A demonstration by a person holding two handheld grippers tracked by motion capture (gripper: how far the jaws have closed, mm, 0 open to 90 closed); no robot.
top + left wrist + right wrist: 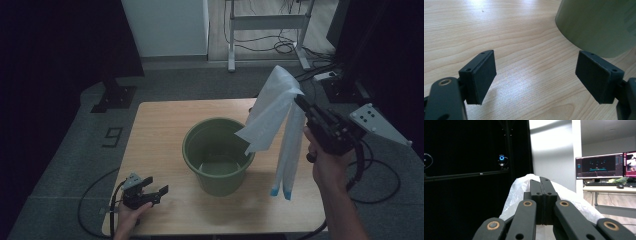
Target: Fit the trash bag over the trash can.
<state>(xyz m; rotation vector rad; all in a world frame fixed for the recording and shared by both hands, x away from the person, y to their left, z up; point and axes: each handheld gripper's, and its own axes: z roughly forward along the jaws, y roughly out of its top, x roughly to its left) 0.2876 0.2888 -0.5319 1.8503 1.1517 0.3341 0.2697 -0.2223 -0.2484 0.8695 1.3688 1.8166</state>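
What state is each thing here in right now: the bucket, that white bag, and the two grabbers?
Green bucket: upright on the table, no liner in it.
White plastic bag: lifted, draped over the jaws, hanging beside the bucket.
Right gripper: shut on the white plastic bag.
Left gripper: open, holding nothing, low over the table near the bucket.

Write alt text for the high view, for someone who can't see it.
The right gripper, jaws shut, holds a white plastic bag up in the air beside a green bucket on a wooden table. The bag hangs in long folds with blue tips at the bottom. The left gripper rests open near the table's front left corner.
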